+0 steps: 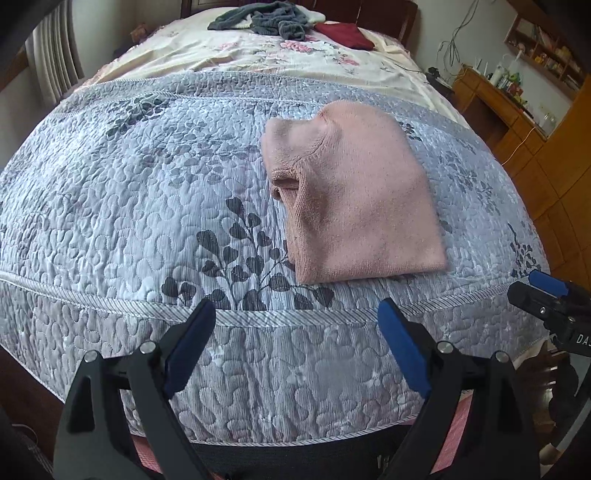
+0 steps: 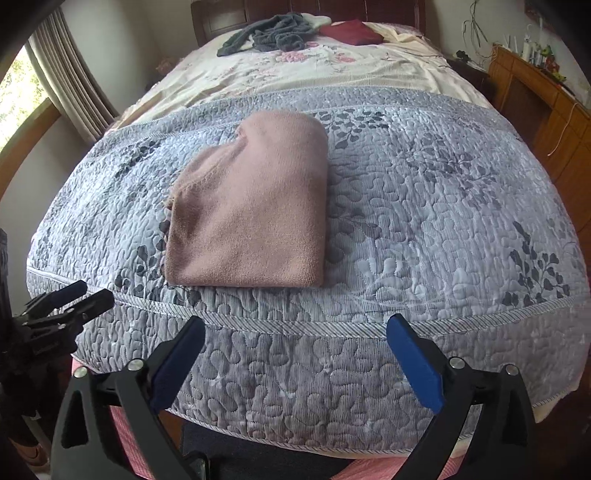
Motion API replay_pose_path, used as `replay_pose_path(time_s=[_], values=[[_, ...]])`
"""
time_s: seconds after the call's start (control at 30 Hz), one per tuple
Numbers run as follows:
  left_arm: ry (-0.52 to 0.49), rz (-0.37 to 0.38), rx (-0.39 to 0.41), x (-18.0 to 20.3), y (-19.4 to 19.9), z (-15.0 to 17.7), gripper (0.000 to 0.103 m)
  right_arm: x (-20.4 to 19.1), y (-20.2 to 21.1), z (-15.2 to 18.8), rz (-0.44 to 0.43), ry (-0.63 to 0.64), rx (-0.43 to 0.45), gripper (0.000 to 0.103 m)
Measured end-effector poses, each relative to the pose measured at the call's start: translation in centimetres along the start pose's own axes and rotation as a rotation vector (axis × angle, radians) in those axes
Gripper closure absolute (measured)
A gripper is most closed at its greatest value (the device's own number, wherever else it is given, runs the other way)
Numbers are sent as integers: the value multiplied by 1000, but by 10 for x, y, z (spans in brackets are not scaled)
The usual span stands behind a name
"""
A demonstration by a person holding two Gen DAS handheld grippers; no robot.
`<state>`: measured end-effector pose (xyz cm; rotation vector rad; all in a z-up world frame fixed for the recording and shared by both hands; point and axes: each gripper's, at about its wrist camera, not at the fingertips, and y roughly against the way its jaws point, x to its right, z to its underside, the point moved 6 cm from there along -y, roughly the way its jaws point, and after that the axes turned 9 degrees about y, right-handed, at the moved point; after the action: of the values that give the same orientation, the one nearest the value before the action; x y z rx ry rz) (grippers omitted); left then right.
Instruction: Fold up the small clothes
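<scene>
On the left, the left hand-held gripper (image 1: 297,314) hangs just past the foot of the bed (image 1: 110,206). Its two blue pads are spread wide apart and hold nothing. It is not touching the grey leafy quilt (image 1: 147,177) below it.

In the middle lies the pink sweater (image 1: 354,206). It rests flat on the quilt, near the foot edge of the bed. It already looks folded into a neat, thick block. From the left wrist view, a rolled bit of knit, maybe a cuff or the neck, peeks out on its left side. From the right wrist view, the top looks smooth and the near edge looks straight.

On the right, the right hand-held gripper (image 2: 295,334) also hangs at the foot of the bed, wide apart and empty. The sweater (image 2: 251,210) is a little to its left.

Far up the bed, well apart from the sweater, lie a grey bundle of clothes (image 2: 273,35) and a dark red cloth (image 2: 351,31).

I think this sweater is nearly done. To finish well, the left gripper could tuck in the bit that peeks out, gently, so the layers do not slide. If it needs one more fold, both grippers should pinch all the layers at the near corners and lift together. Then the next piece must be fetched from the far end.
</scene>
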<state>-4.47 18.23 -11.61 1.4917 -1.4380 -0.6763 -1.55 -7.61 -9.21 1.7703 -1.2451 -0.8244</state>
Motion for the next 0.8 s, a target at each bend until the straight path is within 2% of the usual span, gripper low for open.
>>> replay_pose_path(time_s=[0.1,0.43,0.8], values=[[-15,-12,13,5,11,2,14,-2,11,0,36,-1,-4,4],[-48,-29,38,18,41,9,12,-10,37,1,78,0,13,4],[-54,-49,53,25,53,10,12,-8,48,1,112,-1,4,4]])
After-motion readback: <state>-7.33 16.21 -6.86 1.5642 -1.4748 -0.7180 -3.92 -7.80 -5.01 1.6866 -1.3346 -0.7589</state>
